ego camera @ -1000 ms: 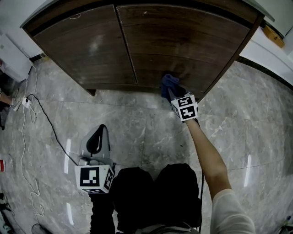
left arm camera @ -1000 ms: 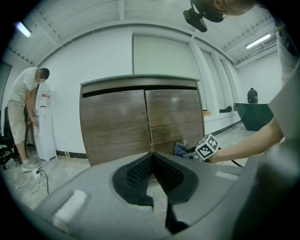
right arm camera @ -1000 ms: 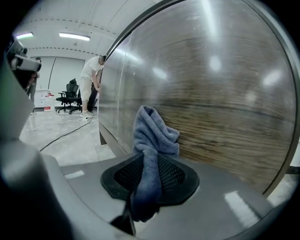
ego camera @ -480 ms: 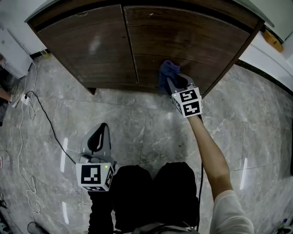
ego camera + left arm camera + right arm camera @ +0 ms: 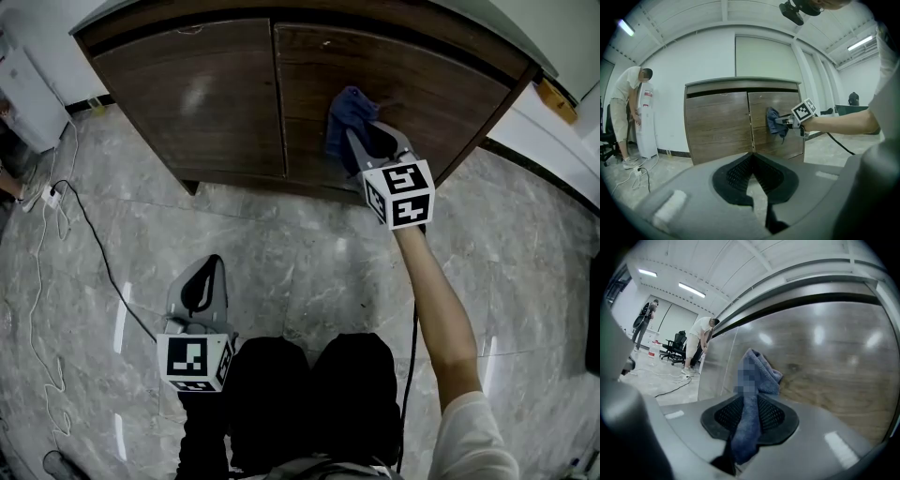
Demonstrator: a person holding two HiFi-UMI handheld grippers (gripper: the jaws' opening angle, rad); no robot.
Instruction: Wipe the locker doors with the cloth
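a: where is the cloth (image 5: 348,114) now?

b: it is on the locker (image 5: 225,112), against the right door (image 5: 422,84), in the upper half and just beside the seam between the two doors. the right gripper (image 5: 364,145) has its jaws closed on it. in the right gripper view a strip of the cloth runs down between the pads, and a bunch sticks out in front and touches the wood.

a: and the left gripper (image 5: 202,281)?

b: it hangs low in front of the locker, well apart from it. its jaws are closed together and nothing is between them.

a: what can go wrong from here?

b: i think the first danger is the cloth itself. only a narrow fold looks pinched, so the friction on the door may pull it out of the jaws. then it would drop to the floor at the foot of the locker. second, the bunch in front is small. if the gripper leans too much toward the door, its hard tips may reach the wood and scratch it. third, the left door (image 5: 187,94) may be missed, because the arm works on the right side of the locker only.
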